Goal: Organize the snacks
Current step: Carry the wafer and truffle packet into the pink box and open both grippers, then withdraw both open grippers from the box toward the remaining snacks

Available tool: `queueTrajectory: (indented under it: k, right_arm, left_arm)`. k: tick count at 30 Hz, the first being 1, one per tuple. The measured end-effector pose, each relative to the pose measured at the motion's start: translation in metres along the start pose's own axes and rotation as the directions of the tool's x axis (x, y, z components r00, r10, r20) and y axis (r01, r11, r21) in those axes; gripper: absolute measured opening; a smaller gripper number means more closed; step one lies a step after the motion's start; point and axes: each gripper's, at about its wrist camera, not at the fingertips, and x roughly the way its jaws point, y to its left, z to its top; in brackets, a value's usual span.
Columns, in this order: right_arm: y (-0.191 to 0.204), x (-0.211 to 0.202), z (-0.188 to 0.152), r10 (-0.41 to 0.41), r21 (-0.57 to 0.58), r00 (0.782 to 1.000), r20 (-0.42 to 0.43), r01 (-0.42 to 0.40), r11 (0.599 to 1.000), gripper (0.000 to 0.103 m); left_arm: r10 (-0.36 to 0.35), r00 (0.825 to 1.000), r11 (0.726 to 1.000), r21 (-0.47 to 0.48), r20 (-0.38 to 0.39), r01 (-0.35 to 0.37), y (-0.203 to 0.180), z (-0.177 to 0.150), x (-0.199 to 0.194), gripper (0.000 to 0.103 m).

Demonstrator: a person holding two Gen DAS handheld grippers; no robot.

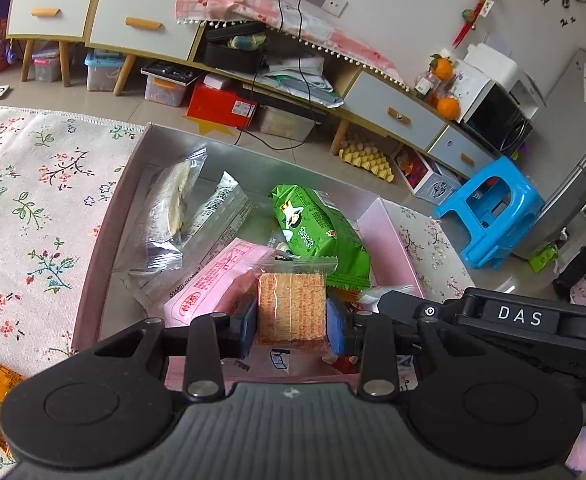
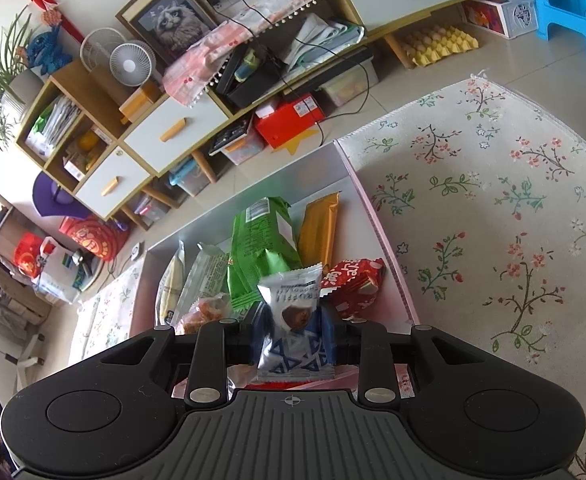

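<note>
your left tool [image 1: 291, 326] is gripping the wafer pack [image 1: 291, 306] between its pads. your right tool [image 2: 293, 338] is pinching the truffle packet [image 2: 291, 320], both hanging over the pink box [image 1: 105, 240].

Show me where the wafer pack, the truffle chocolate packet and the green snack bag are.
wafer pack [image 1: 291, 306], left wrist view, middle of wafers.
truffle chocolate packet [image 2: 293, 312], right wrist view, printed chocolate.
green snack bag [image 1: 317, 228], left wrist view, front face.
</note>
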Motion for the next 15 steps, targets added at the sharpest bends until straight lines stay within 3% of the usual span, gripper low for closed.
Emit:
queueTrajectory:
  k: [4,6,7,10,15]
  right_arm:
    - [-0.001,-0.002,0.000,0.007,-0.002,1.000,0.003,-0.007,1.000,0.032]
    - [-0.001,-0.003,0.001,0.012,0.002,1.000,-0.001,-0.012,1.000,0.032]
    - [-0.002,-0.004,0.002,0.014,0.008,1.000,-0.006,-0.014,1.000,0.034]
    - [-0.004,-0.006,0.003,0.022,0.027,1.000,-0.010,-0.022,0.999,0.053]
    - [-0.002,-0.013,0.004,0.030,0.015,0.999,-0.014,-0.030,0.999,0.057]
  left_arm:
    - [0.006,1.000,1.000,0.010,0.003,-0.006,-0.001,0.000,0.000,0.035]
    - [0.006,1.000,1.000,0.013,0.012,-0.006,-0.002,-0.001,-0.003,0.046]
    - [0.002,1.000,1.000,0.013,0.013,-0.002,-0.002,-0.001,-0.003,0.048]
    - [0.001,1.000,1.000,0.020,0.018,-0.001,-0.005,-0.001,-0.006,0.057]
    - [-0.002,1.000,0.999,0.040,0.018,0.001,-0.010,-0.001,-0.010,0.068]
